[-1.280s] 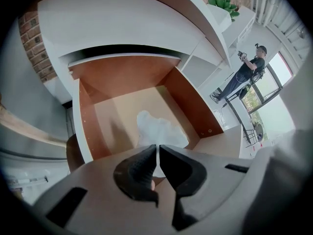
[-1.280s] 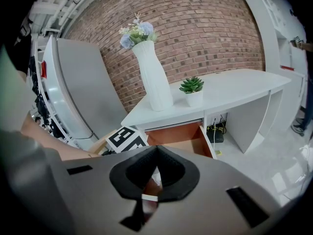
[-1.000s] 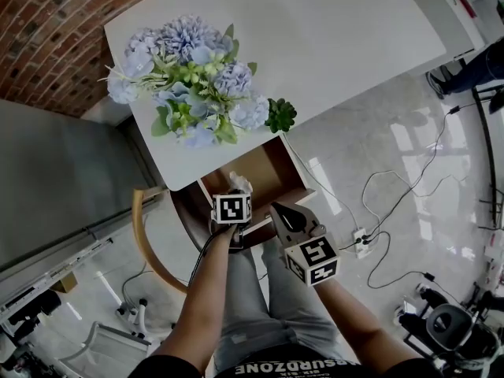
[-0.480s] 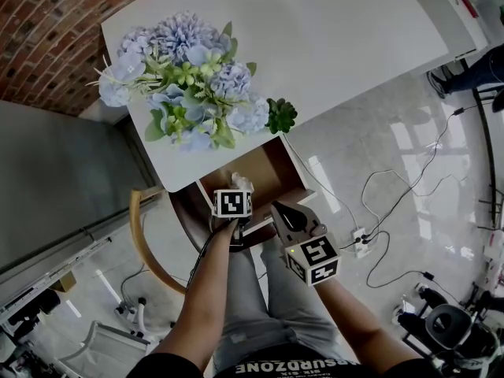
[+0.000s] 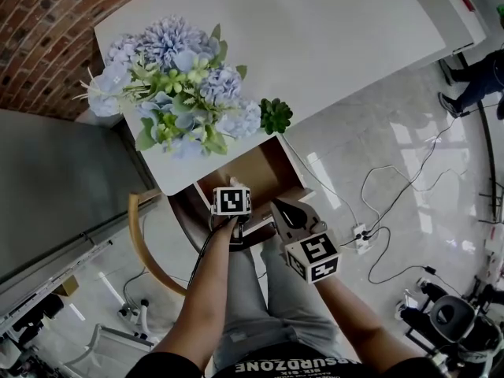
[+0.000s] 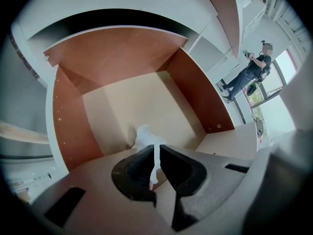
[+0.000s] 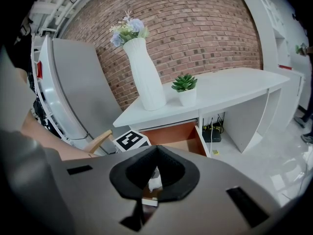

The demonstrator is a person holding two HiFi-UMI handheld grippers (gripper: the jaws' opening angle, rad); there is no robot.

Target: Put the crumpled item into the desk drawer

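Nearest the body, the right tool (image 7: 156, 150) hangs with its jaws together on nothing. Ahead of it the left forearm (image 5: 206, 290) reaches forward and down. The left tool (image 6: 157, 152) is clamped on a thin tail of the crumpled item (image 6: 145, 135), a white wad that is likely light, soft and easily torn, held low in the open drawer (image 6: 127, 99).

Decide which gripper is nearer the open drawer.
Left. The left gripper is over the drawer, jaws shut on crumpled paper; the right gripper is outside, by its front edge.
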